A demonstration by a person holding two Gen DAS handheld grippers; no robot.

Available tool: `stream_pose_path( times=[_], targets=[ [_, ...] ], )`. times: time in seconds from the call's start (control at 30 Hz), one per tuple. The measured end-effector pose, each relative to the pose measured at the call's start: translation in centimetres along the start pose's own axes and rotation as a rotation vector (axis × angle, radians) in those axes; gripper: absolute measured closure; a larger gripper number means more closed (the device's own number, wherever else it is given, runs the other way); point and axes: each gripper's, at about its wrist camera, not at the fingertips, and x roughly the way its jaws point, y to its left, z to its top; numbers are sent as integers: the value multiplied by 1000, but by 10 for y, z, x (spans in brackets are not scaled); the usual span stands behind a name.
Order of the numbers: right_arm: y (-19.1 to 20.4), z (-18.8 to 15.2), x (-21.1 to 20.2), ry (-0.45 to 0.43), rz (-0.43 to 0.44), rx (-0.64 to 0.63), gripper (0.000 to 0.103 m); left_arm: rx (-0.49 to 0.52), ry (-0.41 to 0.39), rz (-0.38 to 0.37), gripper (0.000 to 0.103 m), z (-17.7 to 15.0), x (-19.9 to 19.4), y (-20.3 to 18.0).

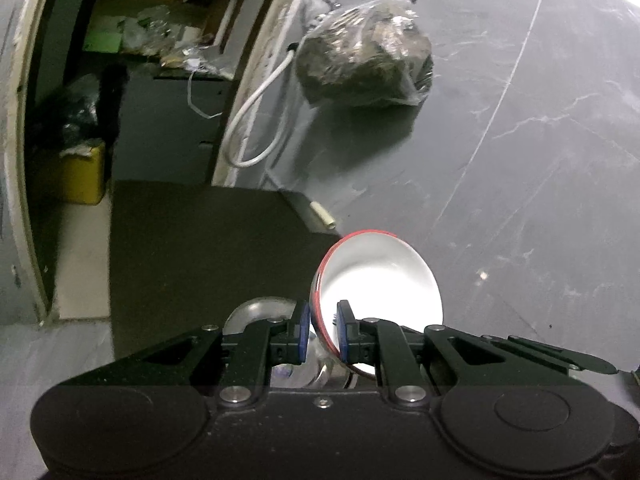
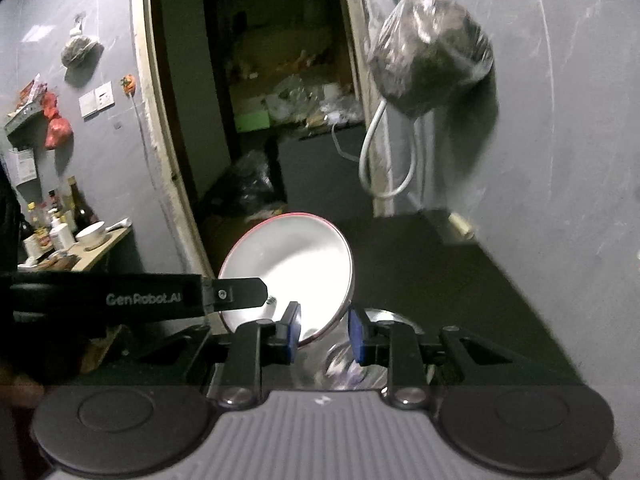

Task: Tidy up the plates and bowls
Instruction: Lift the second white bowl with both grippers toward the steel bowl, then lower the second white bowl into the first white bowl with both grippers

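The left claw [image 1: 323, 334] is clamped on the near rim of a red-rimmed white bowl [image 1: 380, 276], held tilted in the air. The right claw [image 2: 324, 332] pinches that bowl's [image 2: 288, 268] opposite edge. A blurred glassy thing [image 2: 348, 368], partly hidden, lies beneath the bowl. A bagged bundle [image 1: 366, 60] hangs on the wall beyond the bowl.

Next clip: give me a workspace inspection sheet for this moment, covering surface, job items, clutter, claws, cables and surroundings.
Surface: side table at far left; none seen beneath the claws.
Job's things: red-rimmed white bowl held tilted in the air; second white bowl on the side table.
Clutter: bottles on the side table; bagged dark bundle hanging on the wall.
Claws: left claw shut on the red-rimmed bowl's edge; right claw slightly apart, bowl edge and something shiny between, grip unclear.
Cables: white cable looped beside the door frame.
Surroundings: grey wall; doorway into a dim, cluttered room.
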Motion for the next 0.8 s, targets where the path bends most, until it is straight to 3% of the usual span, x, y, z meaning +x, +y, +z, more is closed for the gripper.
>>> stream_pose_path(
  times=[0.5, 0.8],
  targets=[
    [10, -15, 14, 160, 88, 54, 74, -4, 74, 86, 86, -33, -21, 19],
    [0, -24, 36, 322, 109, 71, 74, -8, 195, 138, 85, -51, -10, 17]
  ],
)
